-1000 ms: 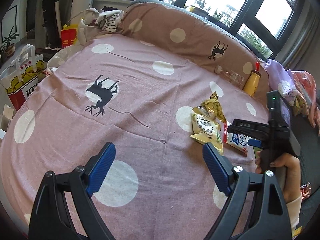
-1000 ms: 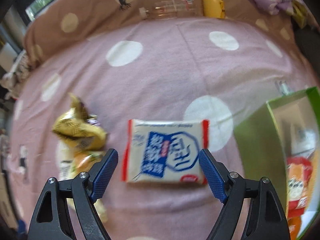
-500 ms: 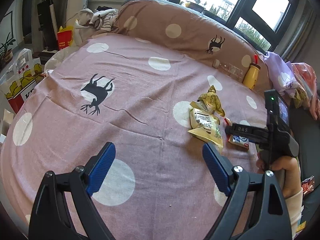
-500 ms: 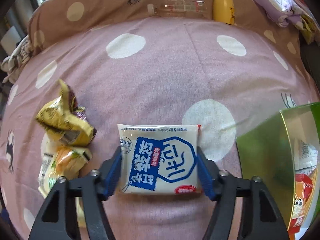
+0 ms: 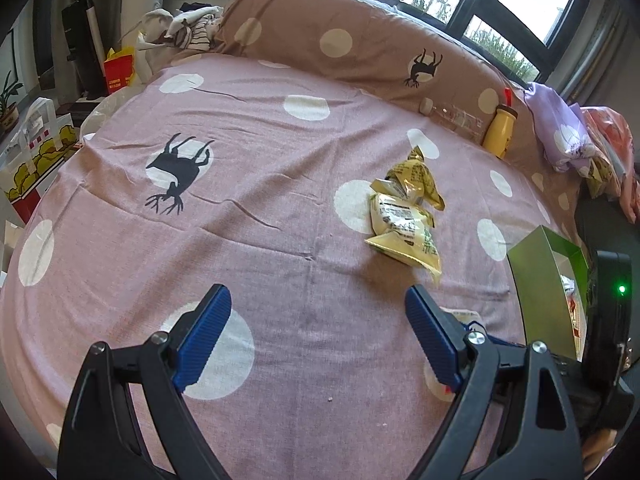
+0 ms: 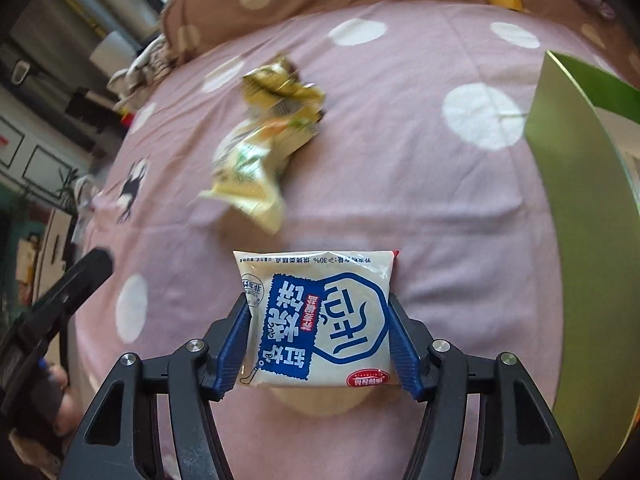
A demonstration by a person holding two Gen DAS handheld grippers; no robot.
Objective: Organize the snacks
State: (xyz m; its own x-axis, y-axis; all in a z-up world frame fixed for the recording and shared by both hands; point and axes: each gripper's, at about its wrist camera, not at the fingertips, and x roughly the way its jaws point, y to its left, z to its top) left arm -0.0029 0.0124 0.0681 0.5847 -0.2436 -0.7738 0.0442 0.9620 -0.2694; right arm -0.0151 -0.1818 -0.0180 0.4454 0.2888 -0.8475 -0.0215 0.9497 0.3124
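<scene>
The right gripper (image 6: 318, 344) has its 2 blue fingers (image 6: 234, 350) squeezed on the sides of the white and blue snack pack (image 6: 320, 320); it holds the pack flat, up off the bed, so I think the pack is going into the green box (image 6: 580, 240) just to the right; gripping the 2 edges keeps the soft pack from folding. The left gripper (image 5: 316, 344) is wide open and holds nothing; it hangs over the bed, likely waiting its turn. 2 yellow snack bags (image 5: 406, 216) lie in a crumpled heap on the bed, well apart from the box; they probably go in next.

The bed has a pink blanket (image 5: 248, 184) with white dots and a black deer; it looks soft and a bit wrinkled. A brown pillow (image 5: 360, 52) sits at the far edge, with a yellow bottle (image 5: 498, 132) next to a clear bottle (image 5: 456, 118); big windows (image 5: 520, 4) are behind.
</scene>
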